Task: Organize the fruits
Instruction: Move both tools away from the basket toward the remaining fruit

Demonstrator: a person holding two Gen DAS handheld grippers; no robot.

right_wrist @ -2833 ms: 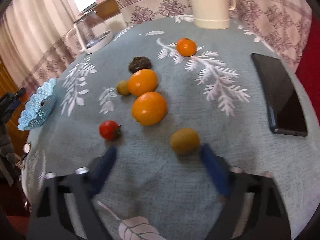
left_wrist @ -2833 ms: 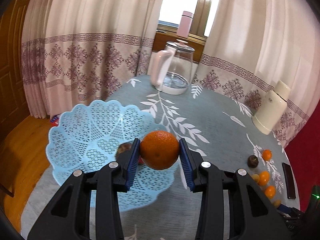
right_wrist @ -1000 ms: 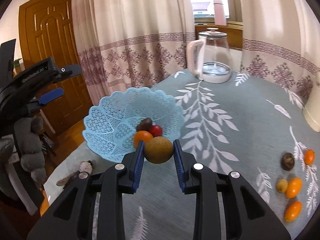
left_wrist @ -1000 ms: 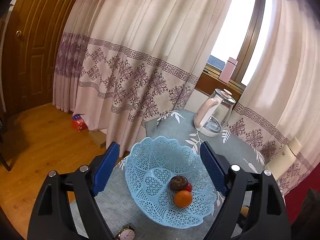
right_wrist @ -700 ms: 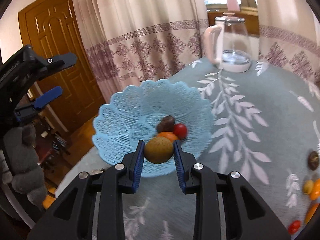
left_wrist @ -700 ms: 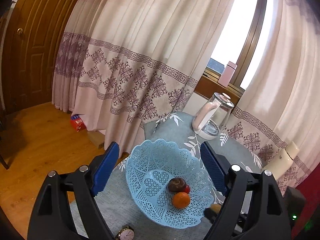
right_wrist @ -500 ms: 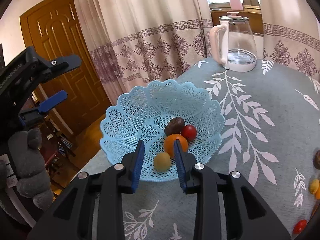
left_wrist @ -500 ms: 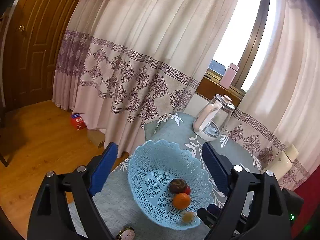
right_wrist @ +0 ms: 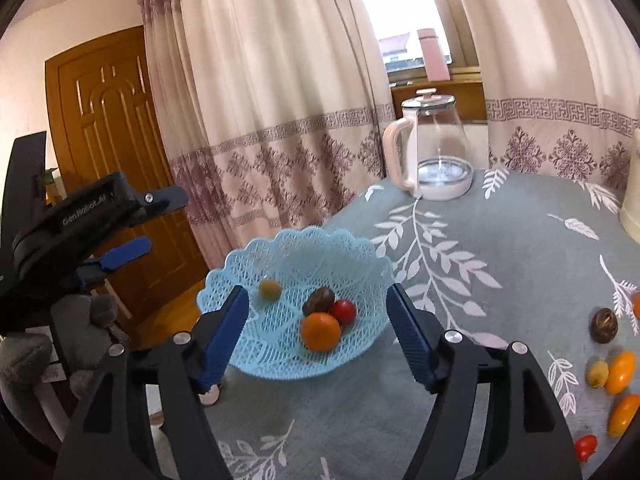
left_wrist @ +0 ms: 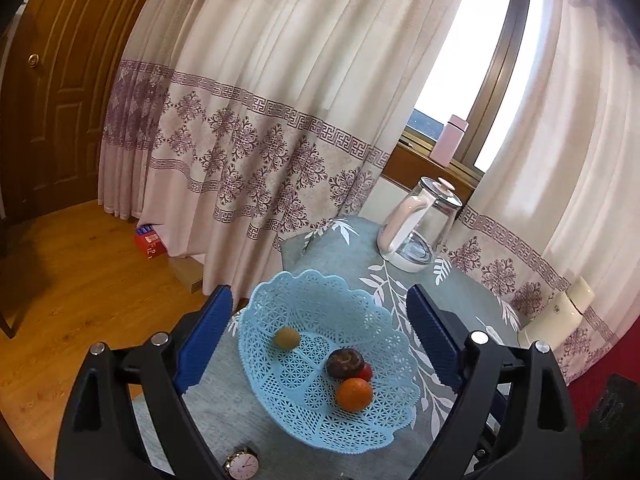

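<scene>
Fruits in the basket: four pieces lie inside the light blue lattice basket [left_wrist: 280, 392] — an orange [left_wrist: 354, 394], a dark brown fruit [left_wrist: 345, 363], a small red tomato [right_wrist: 343, 311] and a yellow-green fruit [left_wrist: 286, 337].
Grouping: the orange, the dark brown fruit and the tomato sit touching one another near the basket's middle; the yellow-green fruit lies apart from them, up on the sloping inner wall on the door side.
Fruits on the cloth: a second dark brown fruit [right_wrist: 604, 323], a small yellow-green one [right_wrist: 597, 374], two oblong orange ones [right_wrist: 620, 366] and a red tomato [right_wrist: 585, 447] lie well away from the basket, at the right edge of the right wrist view.
Basket: it stands on the grey-blue tablecloth [right_wrist: 500, 248] with white leaf print, near the table's edge.
Left gripper [left_wrist: 319, 338]: its blue pads are spread wide with nothing between them, and it hangs above the basket looking down.
Right gripper [right_wrist: 318, 336]: its jaws are spread wide and empty, with the basket framed between them.
Person: a grey-gloved hand [right_wrist: 60, 344] holds the left gripper's handle, seen at the left edge of the right wrist view.
Other things: a glass kettle [right_wrist: 434, 148] with a pale handle stands at the far end of the table; a wristwatch [left_wrist: 242, 466] lies on the cloth just beside the basket's near rim.
</scene>
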